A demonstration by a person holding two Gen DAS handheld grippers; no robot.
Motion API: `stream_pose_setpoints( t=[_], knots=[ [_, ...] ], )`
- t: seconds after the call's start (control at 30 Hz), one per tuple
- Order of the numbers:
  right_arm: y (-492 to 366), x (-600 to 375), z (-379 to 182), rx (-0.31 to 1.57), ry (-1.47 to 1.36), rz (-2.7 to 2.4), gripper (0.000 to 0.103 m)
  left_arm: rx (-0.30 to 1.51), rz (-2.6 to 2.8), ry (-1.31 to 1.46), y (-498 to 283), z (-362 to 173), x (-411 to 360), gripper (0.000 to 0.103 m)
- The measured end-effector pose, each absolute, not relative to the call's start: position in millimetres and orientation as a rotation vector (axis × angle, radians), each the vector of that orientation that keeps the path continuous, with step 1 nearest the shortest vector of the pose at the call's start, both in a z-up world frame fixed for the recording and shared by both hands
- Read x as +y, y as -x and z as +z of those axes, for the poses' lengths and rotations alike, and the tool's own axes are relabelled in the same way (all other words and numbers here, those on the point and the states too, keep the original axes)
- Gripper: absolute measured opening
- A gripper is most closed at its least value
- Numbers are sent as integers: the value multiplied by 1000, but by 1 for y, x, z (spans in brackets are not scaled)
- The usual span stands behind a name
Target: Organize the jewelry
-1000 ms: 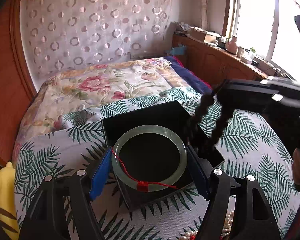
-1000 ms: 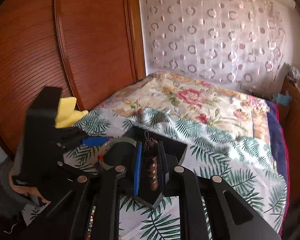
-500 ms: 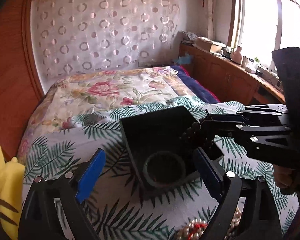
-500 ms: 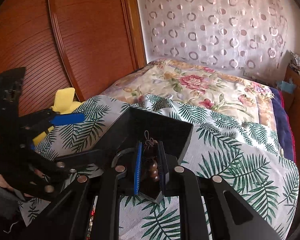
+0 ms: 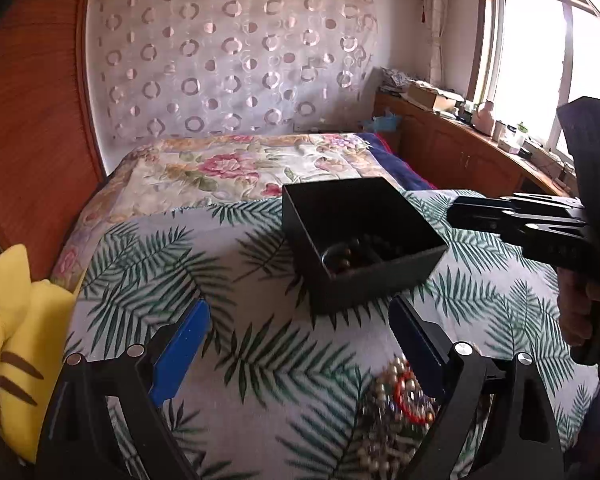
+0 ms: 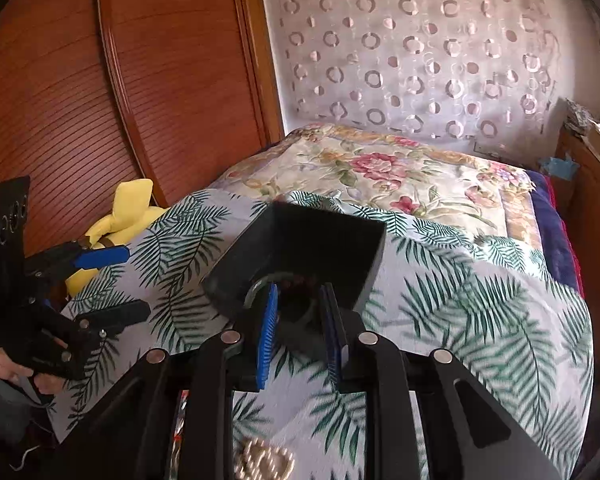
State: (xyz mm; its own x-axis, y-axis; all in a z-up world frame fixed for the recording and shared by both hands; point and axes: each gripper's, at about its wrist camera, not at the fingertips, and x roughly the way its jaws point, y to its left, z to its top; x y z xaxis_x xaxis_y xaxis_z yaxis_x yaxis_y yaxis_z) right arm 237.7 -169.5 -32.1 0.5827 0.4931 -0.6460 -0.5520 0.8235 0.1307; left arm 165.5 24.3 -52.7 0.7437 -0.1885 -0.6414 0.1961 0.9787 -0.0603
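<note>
left gripper spread wide and empty over the palm-print bed, right gripper just parting, nothing pinched, at the black box holding bangle and dark beads; loose jewelry heap nearby.

open black box mid-bedspread, bare leaf-print cloth left, jewelry heap near edge

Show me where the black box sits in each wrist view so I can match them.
Left wrist: black box right of centre, beyond the open blue pads.
Right wrist: black box at centre, just past the fingertips.
Shared landmark: yellow plush toy, left of the box.
</note>
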Motion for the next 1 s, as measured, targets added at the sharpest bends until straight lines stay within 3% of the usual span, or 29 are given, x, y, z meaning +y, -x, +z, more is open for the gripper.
stream_pose_setpoints(
  t=[0.5,1.0],
  knots=[
    [-151,-186,-94,793,56,574,25,726,-237,-29,-97,-86,23,88],
    [-129,-124,-94,801,162,727,24,728,-208,-26,-71,-88,41,88]
  ],
)
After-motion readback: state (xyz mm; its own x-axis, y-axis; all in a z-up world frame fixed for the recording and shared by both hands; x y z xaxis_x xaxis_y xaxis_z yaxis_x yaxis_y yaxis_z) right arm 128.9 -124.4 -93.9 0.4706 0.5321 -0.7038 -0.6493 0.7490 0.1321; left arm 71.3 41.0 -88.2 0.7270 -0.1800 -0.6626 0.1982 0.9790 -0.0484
